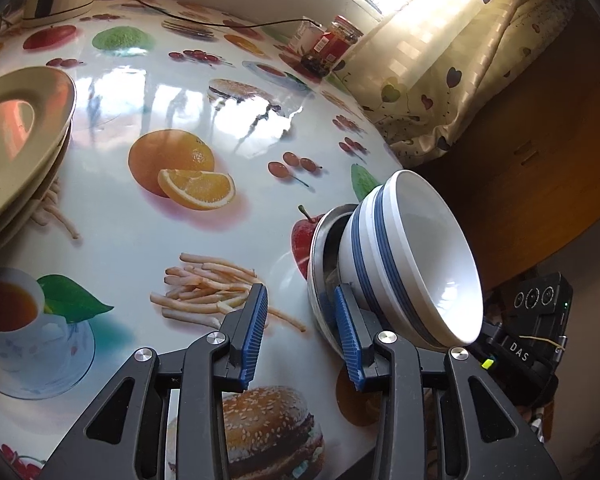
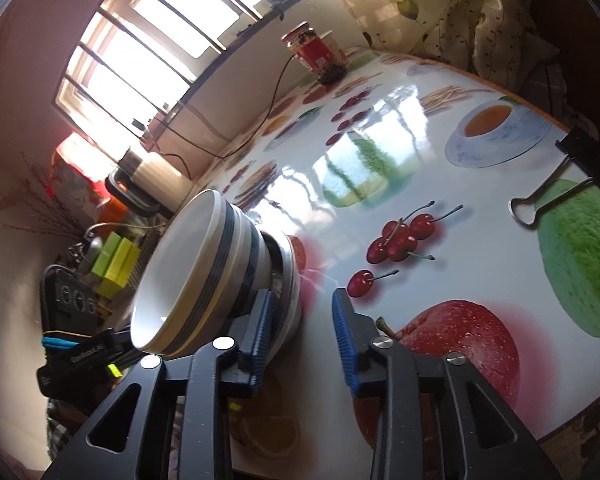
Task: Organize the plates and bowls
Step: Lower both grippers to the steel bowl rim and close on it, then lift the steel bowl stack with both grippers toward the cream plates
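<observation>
Flanking bowl stack (image 1: 412, 256) on table (image 1: 140, 220): left gripper (image 1: 302, 336), right gripper (image 2: 302, 334), fingers released, empty; advise closing squarely on metal bowl (image 1: 320, 264) rim; steady lift.

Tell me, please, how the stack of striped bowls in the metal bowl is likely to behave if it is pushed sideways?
The striped bowls are stacked tall, so they may tip. The metal bowl beneath sits on a glossy tablecloth, so the stack could slide easily. They look ceramic, so probably heavy and breakable.
</observation>
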`<state>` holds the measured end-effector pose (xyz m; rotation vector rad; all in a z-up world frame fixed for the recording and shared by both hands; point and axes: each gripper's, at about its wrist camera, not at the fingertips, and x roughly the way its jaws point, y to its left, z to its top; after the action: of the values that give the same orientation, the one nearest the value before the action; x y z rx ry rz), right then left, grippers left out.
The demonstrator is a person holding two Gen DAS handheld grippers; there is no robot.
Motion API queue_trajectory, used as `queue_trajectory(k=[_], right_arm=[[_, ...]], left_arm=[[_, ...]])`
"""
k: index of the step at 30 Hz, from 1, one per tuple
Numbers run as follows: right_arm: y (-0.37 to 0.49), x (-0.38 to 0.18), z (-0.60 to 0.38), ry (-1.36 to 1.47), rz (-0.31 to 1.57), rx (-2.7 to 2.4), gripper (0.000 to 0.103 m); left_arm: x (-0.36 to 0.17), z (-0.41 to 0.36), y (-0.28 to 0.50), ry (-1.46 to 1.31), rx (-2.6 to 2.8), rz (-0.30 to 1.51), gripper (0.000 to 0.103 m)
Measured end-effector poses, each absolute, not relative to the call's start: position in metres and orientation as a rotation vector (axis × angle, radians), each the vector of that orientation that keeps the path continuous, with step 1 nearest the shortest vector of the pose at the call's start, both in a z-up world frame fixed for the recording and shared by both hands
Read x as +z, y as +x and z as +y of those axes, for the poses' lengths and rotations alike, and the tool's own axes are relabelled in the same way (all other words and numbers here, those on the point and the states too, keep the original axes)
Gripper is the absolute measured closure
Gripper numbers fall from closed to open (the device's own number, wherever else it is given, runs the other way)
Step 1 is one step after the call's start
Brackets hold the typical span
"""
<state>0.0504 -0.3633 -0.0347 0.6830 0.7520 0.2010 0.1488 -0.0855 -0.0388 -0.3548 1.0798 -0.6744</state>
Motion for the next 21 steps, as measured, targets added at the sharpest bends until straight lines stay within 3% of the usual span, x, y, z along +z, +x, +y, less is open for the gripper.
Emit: queue_trajectory(k=[2,14,21], right_arm=[[0.051,-0.034,-0.363,0.681,0.751,0.221,0.081],[0.052,-0.044,-0.373,0.809,0.741,0.269,0.081],[0.051,-0.043,-0.371,0.832,0.724,0.302,0.091]], left_arm=[[-0.039,-0.085,0.149,-0.370,-0.683,1.080,0.071],[-0.038,-0.088,0.151,-0.390,-0.721,1.067,0.086],[-0.039,-0.088,0.152,-0.404,-0.731,1.069,0.090]])
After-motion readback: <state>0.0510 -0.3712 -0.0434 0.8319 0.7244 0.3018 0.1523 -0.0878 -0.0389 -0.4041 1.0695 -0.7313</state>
